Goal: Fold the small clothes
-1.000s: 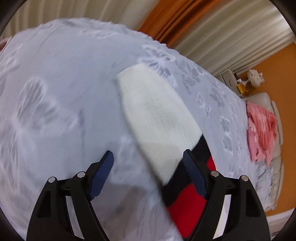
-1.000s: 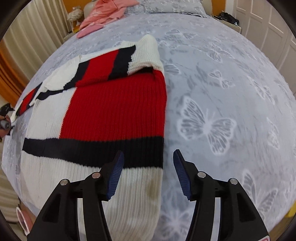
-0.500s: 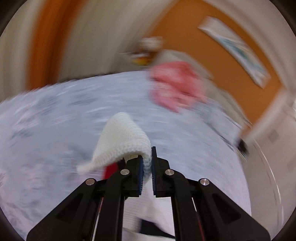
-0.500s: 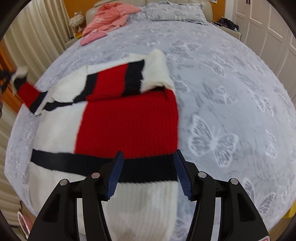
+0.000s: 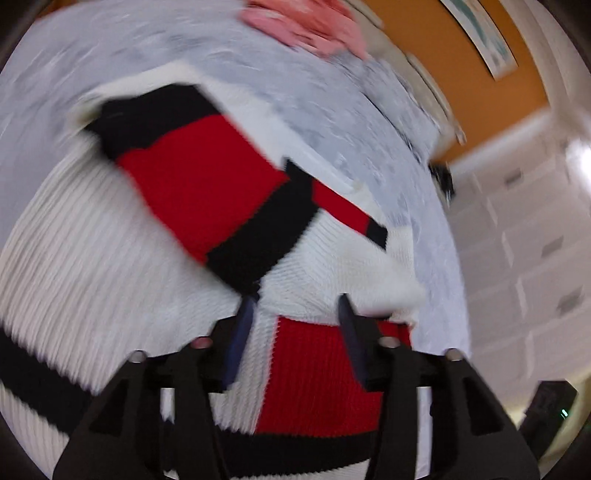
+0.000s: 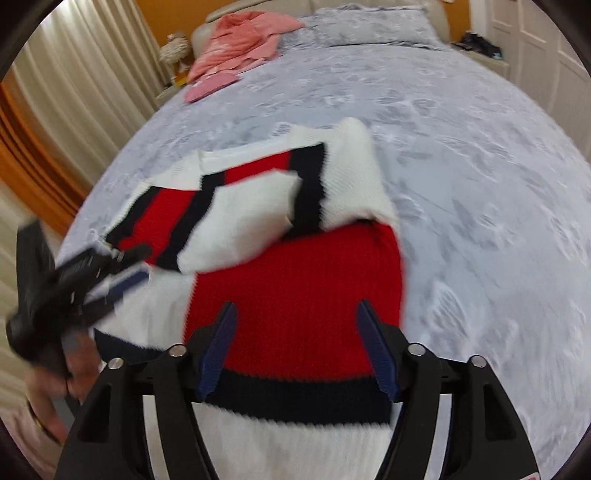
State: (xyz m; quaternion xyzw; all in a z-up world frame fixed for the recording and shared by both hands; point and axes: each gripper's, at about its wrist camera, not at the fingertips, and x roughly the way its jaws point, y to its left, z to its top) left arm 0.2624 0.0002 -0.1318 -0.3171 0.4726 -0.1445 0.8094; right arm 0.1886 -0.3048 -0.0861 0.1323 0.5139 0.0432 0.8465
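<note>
A red, white and black knit sweater (image 6: 295,288) lies flat on the bed; it fills the left wrist view (image 5: 85,258). Its left sleeve (image 6: 236,218) now lies folded across the chest, also seen in the left wrist view (image 5: 207,184). The right sleeve (image 6: 351,177) is folded over at the top. My left gripper (image 5: 295,314) is open and empty just above the sweater, and it shows at the left of the right wrist view (image 6: 122,273). My right gripper (image 6: 295,325) is open and empty, hovering over the sweater's lower red part.
The bed (image 6: 480,184) has a grey butterfly-print cover. Pink clothes (image 6: 240,48) and a grey pillow (image 6: 369,26) lie at the headboard end. Curtains (image 6: 74,92) hang to the left, white wardrobe doors (image 5: 524,258) to the right.
My left gripper, shut on the white sleeve cuff half a second ago, carried it over the sweater's body, opened and let it go. My right gripper stayed open and drew back slightly.
</note>
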